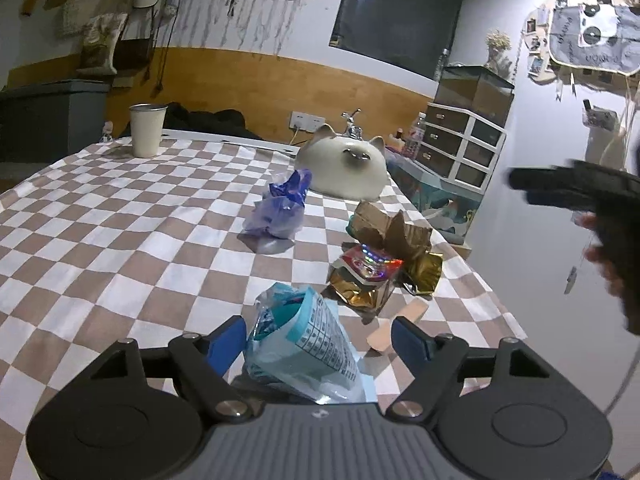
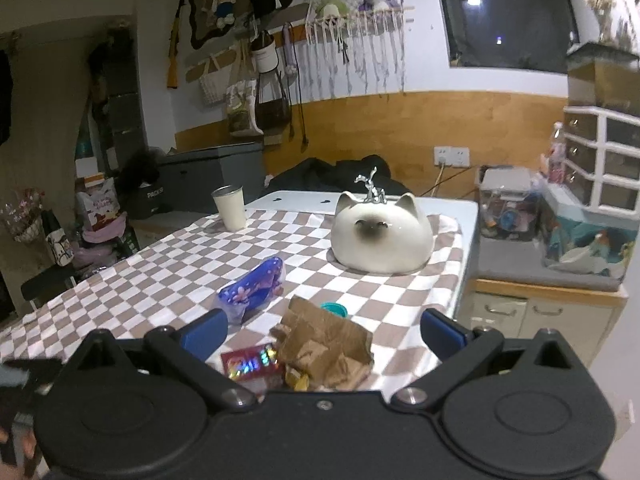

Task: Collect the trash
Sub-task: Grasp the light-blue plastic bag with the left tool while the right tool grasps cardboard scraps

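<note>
Several scraps left on the checked cloth, none visibly gathered anywhere; no bin or bag for them in sight, so probably early in the task.

Left wrist view: left gripper spread wide, straddling a pale blue packet that stands between the blue pads. Left pad close beside the packet, contact uncertain; right pad apart from it. Nothing pinched yet. Beyond lie a gold and red wrapper, torn cardboard just behind it, and a purple bag farther off, near the cat ornament. Cup at the far edge.

Right wrist view: right gripper also spread wide, holding nothing, hovering above the cardboard and red wrapper, which sit between its fingers. Whether the fingers touch the cloth: cannot tell. Purple bag ahead to the left, a teal lid just behind the cardboard.
</note>
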Motion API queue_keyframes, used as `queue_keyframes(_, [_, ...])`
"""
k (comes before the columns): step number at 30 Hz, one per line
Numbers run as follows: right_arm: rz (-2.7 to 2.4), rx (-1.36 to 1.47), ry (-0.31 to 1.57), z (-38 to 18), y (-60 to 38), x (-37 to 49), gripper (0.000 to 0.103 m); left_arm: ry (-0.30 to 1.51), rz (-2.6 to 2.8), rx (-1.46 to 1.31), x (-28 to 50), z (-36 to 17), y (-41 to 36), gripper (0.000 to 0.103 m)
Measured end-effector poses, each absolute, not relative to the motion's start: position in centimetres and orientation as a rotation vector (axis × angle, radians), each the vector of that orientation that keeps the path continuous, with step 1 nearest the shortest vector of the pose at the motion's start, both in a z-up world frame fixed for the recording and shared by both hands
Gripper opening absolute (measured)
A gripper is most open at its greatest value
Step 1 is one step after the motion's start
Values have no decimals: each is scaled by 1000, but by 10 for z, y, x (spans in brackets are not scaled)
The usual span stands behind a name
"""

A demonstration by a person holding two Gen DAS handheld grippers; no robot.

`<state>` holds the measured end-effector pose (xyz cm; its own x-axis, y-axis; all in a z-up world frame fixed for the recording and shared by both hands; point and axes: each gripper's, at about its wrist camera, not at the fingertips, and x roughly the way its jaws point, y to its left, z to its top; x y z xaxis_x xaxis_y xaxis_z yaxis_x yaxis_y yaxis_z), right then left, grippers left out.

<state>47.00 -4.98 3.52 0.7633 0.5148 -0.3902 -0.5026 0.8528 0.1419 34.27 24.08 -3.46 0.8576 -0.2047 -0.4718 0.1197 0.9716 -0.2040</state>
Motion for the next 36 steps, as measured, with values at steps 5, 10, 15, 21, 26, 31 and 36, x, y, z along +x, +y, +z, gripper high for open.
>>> queue_keyframes(5, [565, 10, 500, 12, -32, 511, 103, 515, -143, -154, 344, -39, 241, 71])
queue_keyframes(10, [601, 48, 554, -9, -23, 517, 103, 544, -140, -197, 350, -46, 245, 61])
queue_keyframes(15, [573, 3, 537, -18, -12, 527, 103, 534, -143, -224, 348, -48, 245, 57])
queue_keyframes(21, [606, -51, 558, -28, -3, 551, 103, 525, -139, -226, 347, -50, 243, 57])
queue_keyframes(26, [658, -88, 549, -34, 9, 564, 103, 520, -139, -231, 346, -51, 244, 57])
queue_keyframes(31, [685, -79, 603, -50, 12, 581, 103, 521, -143, -238, 347, -52, 245, 57])
queue_keyframes(36, [727, -107, 607, -60, 15, 571, 103, 524, -143, -254, 348, -53, 246, 57])
